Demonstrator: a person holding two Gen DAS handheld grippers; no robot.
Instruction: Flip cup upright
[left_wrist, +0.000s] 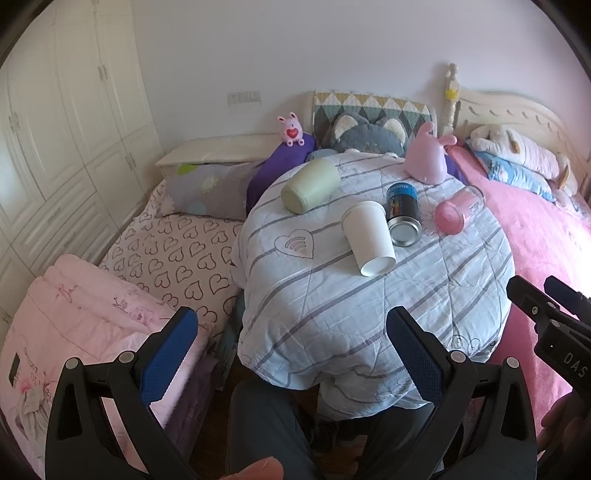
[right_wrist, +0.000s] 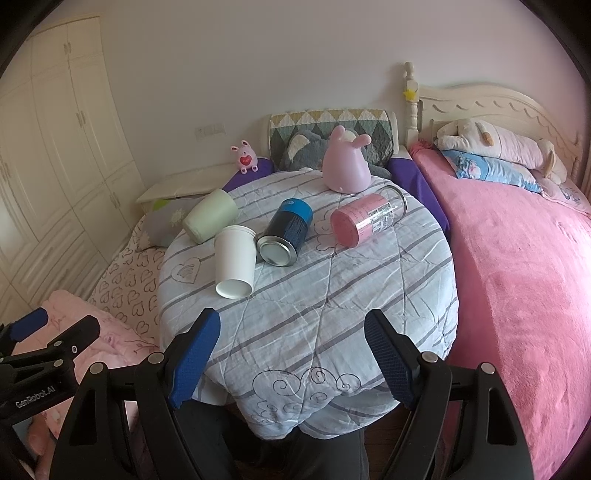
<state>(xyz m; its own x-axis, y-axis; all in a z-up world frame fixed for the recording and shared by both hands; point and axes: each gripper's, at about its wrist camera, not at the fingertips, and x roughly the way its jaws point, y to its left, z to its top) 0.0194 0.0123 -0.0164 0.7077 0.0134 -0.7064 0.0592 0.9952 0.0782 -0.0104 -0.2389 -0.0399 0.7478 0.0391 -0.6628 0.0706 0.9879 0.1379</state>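
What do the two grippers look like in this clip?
Both grippers, left and right, are black plastic frames with silver pivot screws and blue textured finger pads. White lettering marks the bodies: GenRobot.AI on the left, DAS on the right. No cables or sleeves visible.

Two cups, two cans (all toppled), four plush toys.

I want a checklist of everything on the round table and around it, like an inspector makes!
Surface: round table under a striped blue-grey quilt.
Job's things: white paper cup, green cup, pink glass cup, all lying on their sides.
Clutter: blue-black can on its side, touching the white cup; pink bunny toy at the far edge.
Grippers: left gripper open, empty; right gripper open, empty.
Cables: nothing seen.
Surroundings: pink bed, heart-print bed, white wardrobe.
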